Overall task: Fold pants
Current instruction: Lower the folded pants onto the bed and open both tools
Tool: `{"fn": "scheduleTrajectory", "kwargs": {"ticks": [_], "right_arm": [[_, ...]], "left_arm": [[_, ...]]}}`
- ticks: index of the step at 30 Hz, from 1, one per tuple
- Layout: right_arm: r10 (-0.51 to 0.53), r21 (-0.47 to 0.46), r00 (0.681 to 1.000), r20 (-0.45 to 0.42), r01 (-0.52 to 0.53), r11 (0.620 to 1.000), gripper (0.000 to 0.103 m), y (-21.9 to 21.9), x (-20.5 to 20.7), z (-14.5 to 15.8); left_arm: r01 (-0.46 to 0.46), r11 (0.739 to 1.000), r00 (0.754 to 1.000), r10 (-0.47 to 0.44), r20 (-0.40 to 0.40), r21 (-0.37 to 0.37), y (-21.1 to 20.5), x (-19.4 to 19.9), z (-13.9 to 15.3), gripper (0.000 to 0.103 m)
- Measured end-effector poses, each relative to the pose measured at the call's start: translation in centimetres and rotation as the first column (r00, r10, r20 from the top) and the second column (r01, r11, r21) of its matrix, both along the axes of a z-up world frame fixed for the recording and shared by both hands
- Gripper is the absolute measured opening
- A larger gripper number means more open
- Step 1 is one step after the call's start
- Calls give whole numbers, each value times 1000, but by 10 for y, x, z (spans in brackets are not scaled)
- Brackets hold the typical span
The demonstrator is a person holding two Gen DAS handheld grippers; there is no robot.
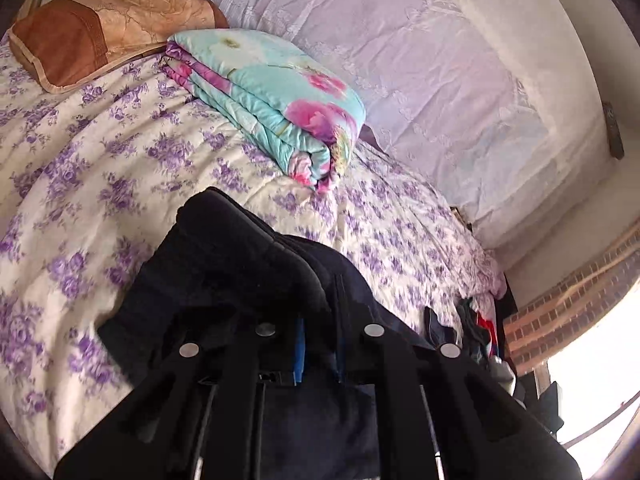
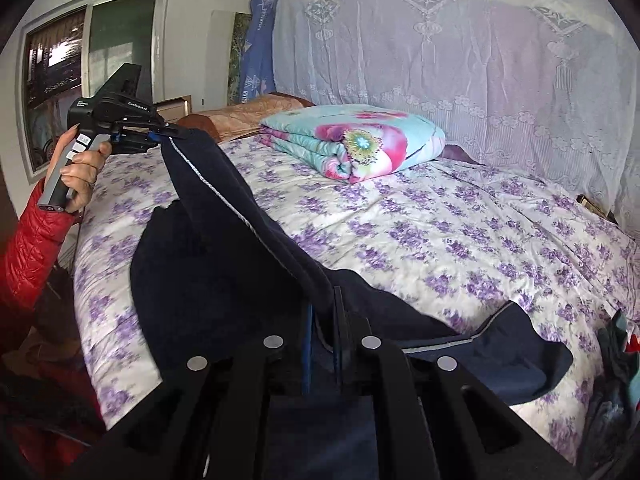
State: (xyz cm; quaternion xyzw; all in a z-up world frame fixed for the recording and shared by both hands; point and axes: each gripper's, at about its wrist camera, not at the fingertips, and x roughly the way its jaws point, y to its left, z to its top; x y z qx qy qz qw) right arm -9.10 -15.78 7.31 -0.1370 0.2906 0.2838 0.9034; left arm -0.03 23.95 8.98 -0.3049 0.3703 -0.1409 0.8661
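Observation:
Dark navy pants with a thin grey side stripe hang stretched above the flowered bedspread, held between both grippers. My right gripper is shut on one end of the cloth, and a loose part rests on the bed to its right. My left gripper appears at the upper left of the right wrist view, held by a hand with a red sleeve and shut on the other end. In the left wrist view that gripper pinches bunched navy fabric, which hides the fingertips.
A folded turquoise and pink quilt lies at the back of the bed beside a brown pillow. A white lace curtain hangs behind. Loose clothes are piled at the bed's right edge. A window is on the left wall.

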Motion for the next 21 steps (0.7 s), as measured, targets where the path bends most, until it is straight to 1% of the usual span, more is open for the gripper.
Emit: {"fn": "scheduleTrajectory", "kwargs": {"ticks": [2,4,6,7,8,9,11,12,14,15,16,18,19,20,21], "right_arm": [[22,-21,999,-38,-23,1000,8,5,-29,-21],[27,-31,994,-106,-30,999,9,10,-45,-51],[4,-58,987,-162,-13,998,9,14,-50,-84],[-8,-67,984,-180,-4,998,9,17,-51,-97],[-18,-67,983,-183,6,998,10,18,-52,-105],[-26,-66,984,-176,14,998,10,19,-53,-107],[-29,-50,980,-197,19,999,12,20,-52,-105],[-30,-36,978,-206,23,999,12,18,-52,-104],[-23,-14,976,-218,21,1000,14,14,-53,-104],[-16,-5,975,-223,15,1000,15,12,-54,-103],[-8,10,973,-231,11,1000,17,10,-54,-100],[21,76,960,-278,0,997,27,0,-53,-89],[45,128,952,-304,-6,992,36,-6,-53,-80],[61,174,950,-308,-6,985,37,-14,-53,-70],[63,210,952,-301,1,978,38,-21,-52,-57]], "left_arm": [[21,1000,999,-21,-36,14,2,-26,-24,10],[34,998,996,-30,-89,44,3,-43,-58,10],[31,997,989,-21,-149,65,4,-53,-92,10],[17,995,984,0,-177,96,3,-57,-108,11],[3,994,979,20,-204,111,4,-58,-122,16],[-13,996,979,32,-203,93,6,-62,-133,18],[-38,998,983,47,-175,55,14,-74,-133,19],[-55,997,982,62,-177,45,18,-80,-130,26],[-131,990,979,138,-148,58,28,-98,-118,34],[-164,982,977,175,-124,92,30,-107,-110,34],[-180,975,977,193,-95,131,29,-116,-101,34],[-181,964,982,190,-26,194,18,-128,-80,34],[-166,961,985,170,4,220,9,-130,-71,37],[-139,960,990,137,26,242,-2,-129,-64,50],[-104,959,995,96,41,263,-13,-124,-61,65]]}}
